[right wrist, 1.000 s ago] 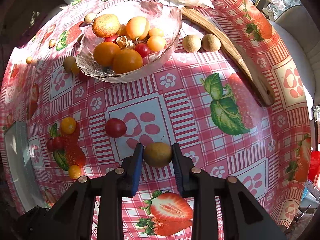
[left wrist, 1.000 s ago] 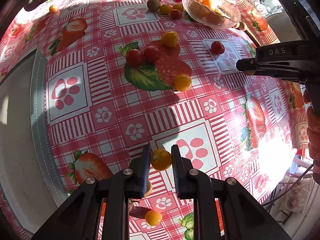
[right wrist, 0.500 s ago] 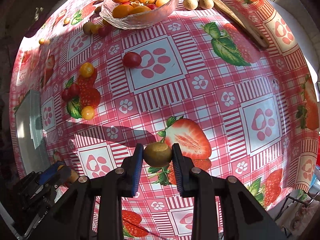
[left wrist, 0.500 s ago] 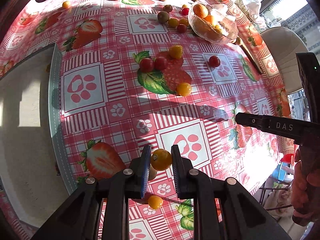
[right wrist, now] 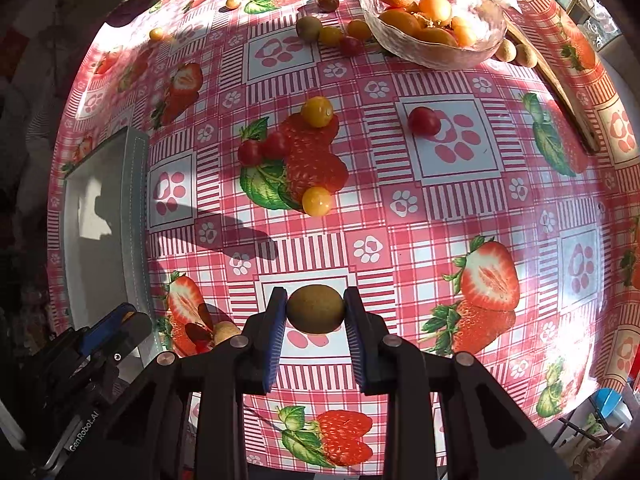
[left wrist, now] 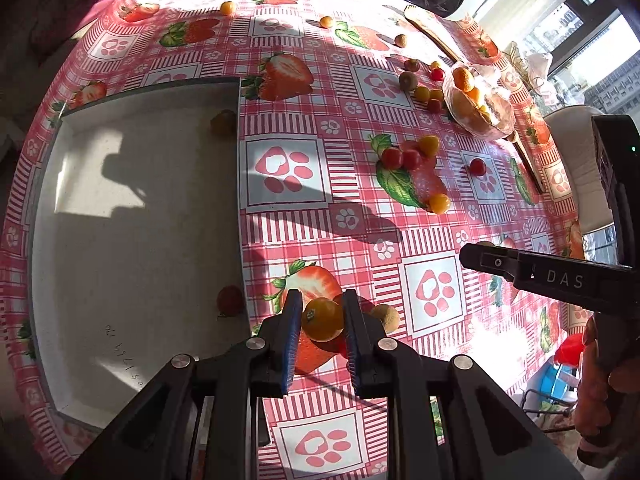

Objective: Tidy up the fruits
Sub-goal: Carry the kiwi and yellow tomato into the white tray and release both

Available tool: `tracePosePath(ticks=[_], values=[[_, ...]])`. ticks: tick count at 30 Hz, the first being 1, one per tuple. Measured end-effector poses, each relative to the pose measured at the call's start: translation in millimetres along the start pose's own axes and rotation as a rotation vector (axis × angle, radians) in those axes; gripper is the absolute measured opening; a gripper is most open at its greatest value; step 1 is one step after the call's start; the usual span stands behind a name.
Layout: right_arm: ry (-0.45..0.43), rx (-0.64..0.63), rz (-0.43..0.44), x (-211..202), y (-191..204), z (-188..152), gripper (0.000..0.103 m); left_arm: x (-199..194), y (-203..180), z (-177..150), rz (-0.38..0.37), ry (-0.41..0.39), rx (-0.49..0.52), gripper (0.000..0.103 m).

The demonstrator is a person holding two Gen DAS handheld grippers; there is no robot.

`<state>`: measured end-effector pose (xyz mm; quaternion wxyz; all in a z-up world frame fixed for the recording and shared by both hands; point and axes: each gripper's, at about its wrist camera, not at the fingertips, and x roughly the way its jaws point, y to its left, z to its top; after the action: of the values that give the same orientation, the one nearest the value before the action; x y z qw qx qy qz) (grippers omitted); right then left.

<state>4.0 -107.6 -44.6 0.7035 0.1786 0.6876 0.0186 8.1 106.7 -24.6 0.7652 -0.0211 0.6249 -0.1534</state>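
Two fruits were held clamped for sorting: a round yellow tomato [left wrist: 322, 319] in the left gripper [left wrist: 320, 334], a fuzzy brown kiwi [right wrist: 315, 309] in the right gripper [right wrist: 316, 334].

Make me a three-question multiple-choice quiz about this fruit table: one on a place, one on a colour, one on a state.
1. Where does the glass bowl sit?
A. on the tablecloth
B. in the white tray
C. on a chair

2. What colour is the fruit in the left hand-held gripper?
A. green
B. orange-yellow
C. purple

3. The right hand-held gripper is:
A. empty
B. open above a tomato
C. shut on a kiwi

Answers: 1 A, it stands on the checked tablecloth. 2 B, the orange-yellow tomato shows between the pads. 3 C, both pads press its sides.
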Motion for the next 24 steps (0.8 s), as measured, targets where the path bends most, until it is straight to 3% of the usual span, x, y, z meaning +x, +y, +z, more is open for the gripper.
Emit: tracePosePath(ticks=[13, 24], values=[[0.019, -0.182, 0.056, 18, 115, -10, 0.032, -19, 104, -33, 0.108, -0.032, -0.180, 0.022], [0.057, -0.304, 0.091, 48, 188, -4, 0.032, 1, 145, -49, 0.206, 0.003, -0.221, 0.022]])
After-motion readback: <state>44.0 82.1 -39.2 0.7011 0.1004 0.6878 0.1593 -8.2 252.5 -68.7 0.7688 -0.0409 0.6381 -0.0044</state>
